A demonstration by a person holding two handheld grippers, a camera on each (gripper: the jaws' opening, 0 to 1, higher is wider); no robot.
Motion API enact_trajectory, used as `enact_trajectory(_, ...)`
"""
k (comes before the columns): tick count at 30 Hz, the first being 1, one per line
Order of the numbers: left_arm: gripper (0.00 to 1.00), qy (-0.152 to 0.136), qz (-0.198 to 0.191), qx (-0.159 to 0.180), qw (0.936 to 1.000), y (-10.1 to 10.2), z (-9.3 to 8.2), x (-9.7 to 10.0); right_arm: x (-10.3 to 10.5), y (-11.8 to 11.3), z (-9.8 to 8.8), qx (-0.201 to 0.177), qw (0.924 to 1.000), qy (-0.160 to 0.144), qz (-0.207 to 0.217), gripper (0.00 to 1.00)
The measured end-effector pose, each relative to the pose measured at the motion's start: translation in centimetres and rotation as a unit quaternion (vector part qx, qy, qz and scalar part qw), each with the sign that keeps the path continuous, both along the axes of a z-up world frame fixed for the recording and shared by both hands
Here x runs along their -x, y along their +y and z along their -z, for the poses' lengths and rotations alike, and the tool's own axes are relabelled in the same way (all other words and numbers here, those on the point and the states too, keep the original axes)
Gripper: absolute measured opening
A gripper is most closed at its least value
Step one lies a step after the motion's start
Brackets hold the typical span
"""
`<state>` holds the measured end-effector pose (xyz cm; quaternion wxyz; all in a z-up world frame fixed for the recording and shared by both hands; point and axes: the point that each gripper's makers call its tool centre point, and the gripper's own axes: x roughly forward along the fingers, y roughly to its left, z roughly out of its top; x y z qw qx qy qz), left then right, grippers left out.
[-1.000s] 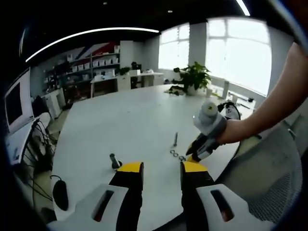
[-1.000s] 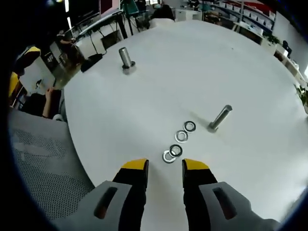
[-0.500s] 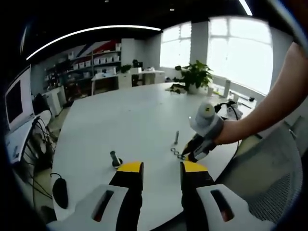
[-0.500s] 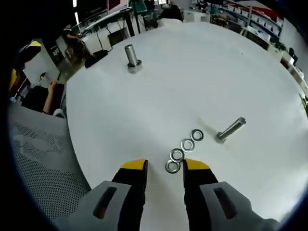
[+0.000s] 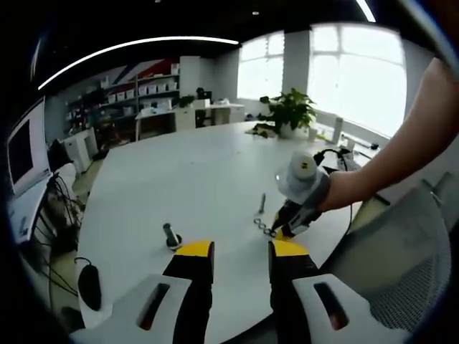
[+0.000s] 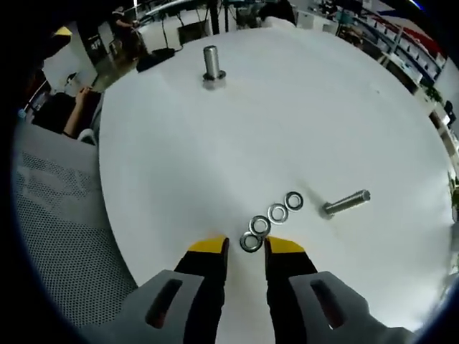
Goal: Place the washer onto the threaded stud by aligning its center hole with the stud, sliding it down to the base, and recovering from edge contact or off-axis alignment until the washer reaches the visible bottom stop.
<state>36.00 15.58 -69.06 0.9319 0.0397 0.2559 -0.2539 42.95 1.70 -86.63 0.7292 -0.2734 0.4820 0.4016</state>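
Several steel washers (image 6: pixel 277 213) lie in a short row on the white round table (image 6: pixel 301 107). The nearest washer (image 6: pixel 250 242) sits between the yellow tips of my right gripper (image 6: pixel 247 247), whose jaws stand narrowly apart on either side of it, not touching. A threaded stud (image 6: pixel 210 64) stands upright far across the table, and a second bolt (image 6: pixel 346 203) stands just right of the row. In the left gripper view my left gripper (image 5: pixel 241 251) hangs open and empty above the table edge, with the stud (image 5: pixel 170 235) to its left and the right gripper (image 5: pixel 276 229) down at the washers (image 5: pixel 262 226).
A grey mesh chair (image 6: pixel 57 215) presses against the table edge on the near side. A black mouse (image 5: pixel 90 287) lies by the table rim. A potted plant (image 5: pixel 287 115) stands at the far side. A person's sleeve (image 6: pixel 72 118) shows beyond the chair.
My right gripper has come forward and lower, bringing the nearest washer between its tips, and its jaws have narrowed. The left gripper has held still.
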Motion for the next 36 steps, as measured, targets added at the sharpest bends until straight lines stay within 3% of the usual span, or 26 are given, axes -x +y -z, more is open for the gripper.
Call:
enact_trajectory(5, 0.28, 0.0, 0.002, 0.001, 1.0, -0.07, -0.02, 0.01, 0.11, -0.03, 0.08, 0.037, 0.9987, 0.024, -0.026, 0.16)
enact_trajectory(9, 0.28, 0.002, 0.001, 0.002, 1.0, -0.03, 0.05, 0.01, 0.31, -0.32, 0.23, 0.084, 0.9928, 0.043, -0.073, 0.16)
enact_trajectory(17, 0.28, 0.003, 0.005, 0.001, 1.0, -0.16, 0.1, 0.07, 0.17, -0.22, 0.31, 0.111, 0.9874, 0.066, -0.091, 0.15)
enact_trajectory(28, 0.28, 0.003, 0.004, -0.003, 1.0, -0.09, 0.15, 0.03, 0.62, 0.2, 0.45, 0.176, 0.9721, 0.05, -0.147, 0.15)
enact_trajectory(36, 0.28, 0.003, 0.003, -0.005, 1.0, -0.06, 0.17, 0.03, 0.57, -0.06, 0.27, 0.175, 0.9753, 0.051, -0.125, 0.15)
